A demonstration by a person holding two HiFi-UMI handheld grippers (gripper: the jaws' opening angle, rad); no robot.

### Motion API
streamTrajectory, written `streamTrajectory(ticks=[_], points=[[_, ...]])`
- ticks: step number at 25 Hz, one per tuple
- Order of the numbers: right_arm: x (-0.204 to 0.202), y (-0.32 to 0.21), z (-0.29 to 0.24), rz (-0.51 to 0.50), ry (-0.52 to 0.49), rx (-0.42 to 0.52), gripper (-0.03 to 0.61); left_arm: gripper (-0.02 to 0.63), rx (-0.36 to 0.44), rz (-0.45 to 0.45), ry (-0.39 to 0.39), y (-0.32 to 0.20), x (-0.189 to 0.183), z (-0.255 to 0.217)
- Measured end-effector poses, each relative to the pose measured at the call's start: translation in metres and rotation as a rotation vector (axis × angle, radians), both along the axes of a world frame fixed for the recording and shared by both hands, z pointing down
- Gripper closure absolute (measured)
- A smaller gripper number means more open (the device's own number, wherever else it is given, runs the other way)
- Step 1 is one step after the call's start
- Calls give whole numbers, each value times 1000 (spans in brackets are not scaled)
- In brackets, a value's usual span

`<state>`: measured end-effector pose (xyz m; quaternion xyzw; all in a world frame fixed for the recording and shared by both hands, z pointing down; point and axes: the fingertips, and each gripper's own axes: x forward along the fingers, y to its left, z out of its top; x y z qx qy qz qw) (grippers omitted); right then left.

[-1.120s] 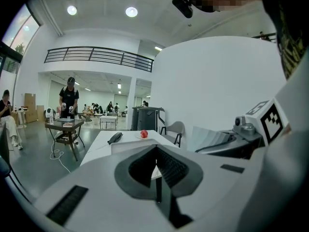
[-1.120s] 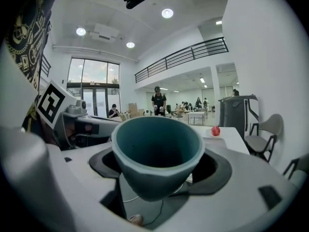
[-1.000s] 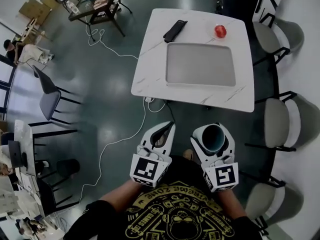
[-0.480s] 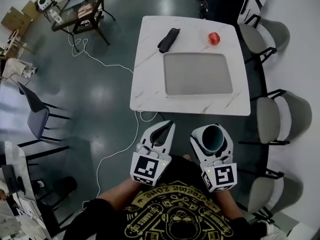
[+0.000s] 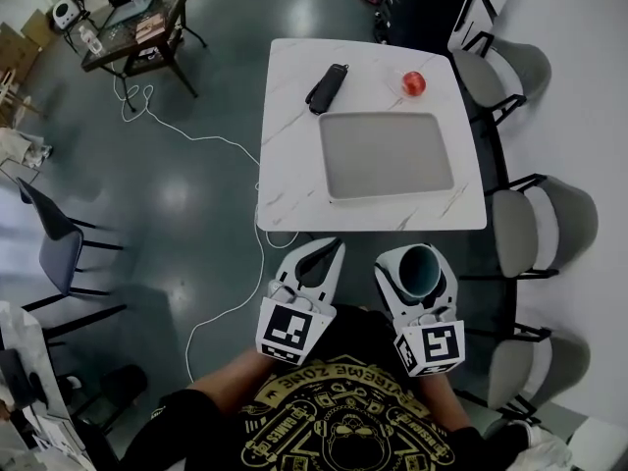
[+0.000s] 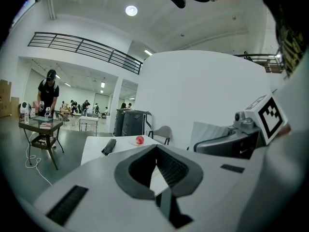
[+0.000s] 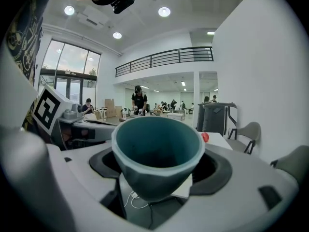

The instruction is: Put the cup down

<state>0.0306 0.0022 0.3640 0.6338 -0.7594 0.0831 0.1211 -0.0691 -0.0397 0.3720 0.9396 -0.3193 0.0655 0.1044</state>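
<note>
A teal cup (image 5: 419, 269) (image 7: 158, 153) sits upright between the jaws of my right gripper (image 5: 416, 271) (image 7: 159, 170), which is shut on it, held in the air short of the table's near edge. My left gripper (image 5: 312, 266) (image 6: 155, 170) hangs beside it, jaws closed together with nothing between them. Ahead stands a white marble-look table (image 5: 285, 135) (image 6: 94, 146) carrying a grey tray (image 5: 386, 155), a black remote-like bar (image 5: 327, 86) (image 6: 109, 146) and a small red ball (image 5: 414, 82) (image 6: 139, 140) (image 7: 205, 137).
Grey chairs (image 5: 525, 234) line the table's right side, one (image 5: 515, 72) at the far right corner. A white cable (image 5: 231, 253) runs over the dark floor left of the table. A low dark side table (image 5: 137, 23) stands far left, another chair (image 5: 64, 238) nearer left.
The table has shifted slightly left and farther up in the head view as the view turned. Both grippers keep their places and the cup stays held.
</note>
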Motion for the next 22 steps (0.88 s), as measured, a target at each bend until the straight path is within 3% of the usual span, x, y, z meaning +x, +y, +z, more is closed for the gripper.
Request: streamTrajectory(ticks=[11,22], points=[[-6,-18,-3,2,21,1,195,604,-26,-37,22,-20,-16,5],[26,-63,7,-82,-7,3,195,604,-24,-106,-9,-56,11,7]])
